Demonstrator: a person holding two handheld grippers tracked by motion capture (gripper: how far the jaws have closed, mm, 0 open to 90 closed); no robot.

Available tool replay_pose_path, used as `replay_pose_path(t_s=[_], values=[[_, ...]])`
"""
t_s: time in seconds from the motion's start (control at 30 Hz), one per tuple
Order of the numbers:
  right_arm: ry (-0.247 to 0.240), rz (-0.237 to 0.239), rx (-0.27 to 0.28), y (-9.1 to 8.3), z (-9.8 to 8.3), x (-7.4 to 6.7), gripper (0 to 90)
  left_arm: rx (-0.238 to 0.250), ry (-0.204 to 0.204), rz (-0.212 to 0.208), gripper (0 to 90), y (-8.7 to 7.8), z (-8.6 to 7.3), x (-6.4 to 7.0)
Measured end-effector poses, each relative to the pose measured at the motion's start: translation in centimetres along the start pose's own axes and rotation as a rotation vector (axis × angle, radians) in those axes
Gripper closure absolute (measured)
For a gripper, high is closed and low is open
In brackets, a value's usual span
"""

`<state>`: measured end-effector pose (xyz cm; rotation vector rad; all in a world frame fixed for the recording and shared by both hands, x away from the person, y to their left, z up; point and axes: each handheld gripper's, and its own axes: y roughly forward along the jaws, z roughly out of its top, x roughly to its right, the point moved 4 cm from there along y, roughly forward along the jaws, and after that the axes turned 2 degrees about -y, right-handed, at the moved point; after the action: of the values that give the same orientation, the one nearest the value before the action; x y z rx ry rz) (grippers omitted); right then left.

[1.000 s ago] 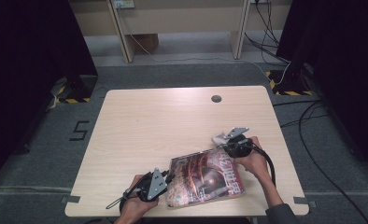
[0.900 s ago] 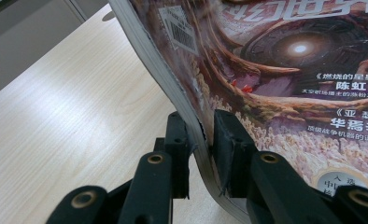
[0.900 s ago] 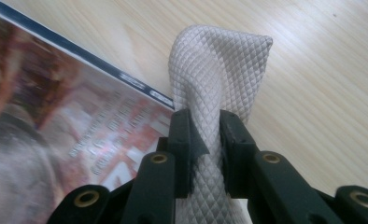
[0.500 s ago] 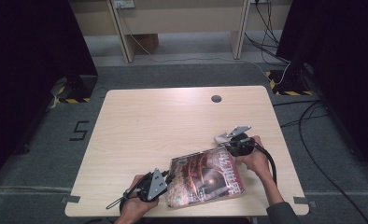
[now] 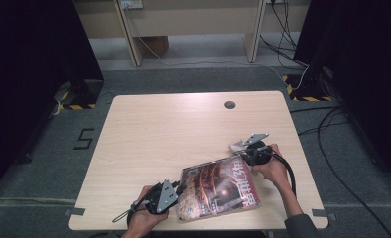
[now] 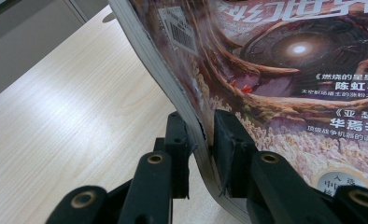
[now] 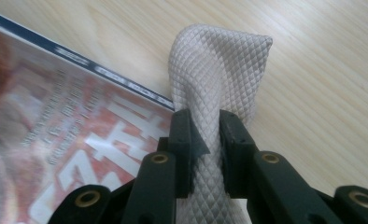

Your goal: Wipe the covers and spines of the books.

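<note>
Change: we see the right gripper [image 5: 247, 150] shifted slightly along the magazine [image 5: 218, 188]; the magazine has stayed put.
Left gripper [image 6: 201, 149]: clamped on the magazine's near edge, pages bowed.
Right gripper: clamped on the cloth [image 7: 215, 79], just beside the magazine's spine.
Magazine: near table [image 5: 183, 129] edge.
Risk: we judge pages may tear or slip; cloth may snag.

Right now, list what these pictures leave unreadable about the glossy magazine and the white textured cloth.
- Dark-covered glossy magazine: left gripper view, right part cut off by the frame's edges; the left gripper hides the pinched strip.
- Same magazine, high view: cover lettering too small to read.
- White diamond-textured cloth: right gripper view, lower end hidden behind the right gripper; full shape unclear.
- Same cloth, high view: too small, partly under the gripper's plate.
</note>
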<state>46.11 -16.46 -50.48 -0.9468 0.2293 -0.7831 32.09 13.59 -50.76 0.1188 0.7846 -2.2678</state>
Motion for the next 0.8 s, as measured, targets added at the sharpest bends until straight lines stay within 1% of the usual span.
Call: replay_pose_path(t_s=[0.07,0.1,0.17,0.2,0.27,0.33,0.43,0.47,0.57,0.6,0.73,0.8], values=[[-0.006,-0.01,-0.004,0.0,0.1,0.1,77.3,-0.001,0.001,0.001,76.0,0.0,0.0,0.0],[0.002,-0.008,-0.008,0.2,0.0,0.1,77.3,-0.001,0.003,0.001,76.0,0.0,0.0,0.0],[0.007,-0.026,-0.025,0.4,-0.4,0.5,77.3,0.001,0.004,0.001,76.0,0.0,0.0,0.0],[0.019,-0.031,-0.033,0.5,-0.6,0.7,77.3,0.001,0.004,0.0,76.0,0.0,0.0,0.0],[0.033,-0.035,-0.034,0.6,-0.8,1.0,77.3,0.002,0.001,0.002,75.9,0.0,0.0,0.0],[0.037,-0.034,-0.041,0.7,-1.1,1.3,77.3,0.0,0.002,0.002,75.8,0.0,0.0,0.0],[0.037,-0.037,-0.04,0.7,-1.1,1.2,77.4,0.003,0.0,0.004,75.7,0.0,0.0,0.0],[0.028,-0.034,-0.039,0.7,-1.0,1.2,77.4,0.001,0.001,0.002,75.7,0.0,0.0,0.0],[0.025,-0.032,-0.039,0.5,-0.9,1.0,77.4,0.002,0.001,0.002,75.7,0.0,0.0,0.0],[0.016,-0.033,-0.04,0.5,-0.9,0.9,77.4,0.001,0.002,0.002,75.7,0.0,0.0,0.0],[0.017,-0.034,-0.031,0.3,-0.7,0.8,77.6,0.002,0.002,0.001,75.6,-0.1,0.0,0.0],[-0.006,-0.03,-0.025,-0.1,-0.4,0.6,77.7,0.002,0.003,0.002,75.5,0.0,0.0,0.0]])
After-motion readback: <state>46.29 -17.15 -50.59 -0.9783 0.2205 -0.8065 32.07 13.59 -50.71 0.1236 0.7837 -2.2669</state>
